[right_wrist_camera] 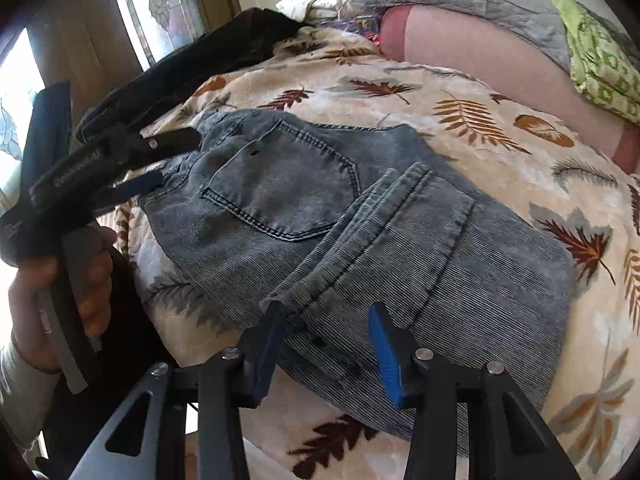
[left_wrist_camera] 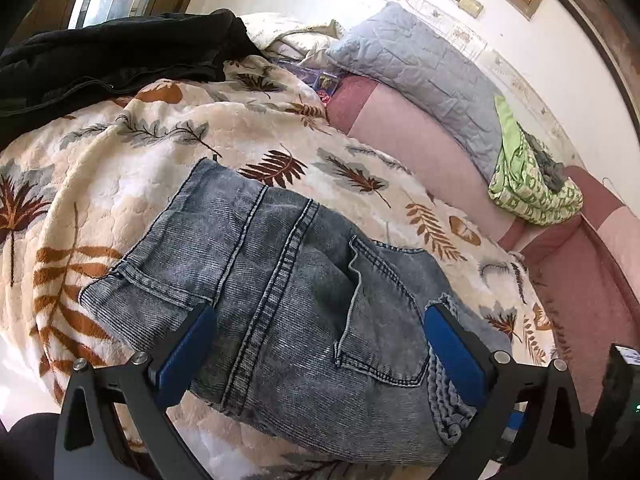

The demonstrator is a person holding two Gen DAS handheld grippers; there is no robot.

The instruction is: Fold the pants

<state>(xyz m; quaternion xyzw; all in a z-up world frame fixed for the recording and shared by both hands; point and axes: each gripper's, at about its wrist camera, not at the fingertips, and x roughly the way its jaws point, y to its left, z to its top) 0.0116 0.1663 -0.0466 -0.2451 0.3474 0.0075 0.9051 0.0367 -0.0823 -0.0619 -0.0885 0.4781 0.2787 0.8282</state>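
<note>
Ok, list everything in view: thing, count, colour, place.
jeans: one, grey-blue, folded, on the blanket
blanket: one, cream with leaf print, spread over the bed
black garment: one, black, far side of the blanket by the window
quilt: one, pale grey, bunched on the pink sheet
pink sheet: one, pink, beyond the blanket
green cloth: one, green patterned, on the pink sheet beside the quilt
window: one, patterned glass, behind the bed
left gripper: open, over the jeans
right gripper: open, over the jeans' near edge
left hand: holding its gripper's handle
</note>
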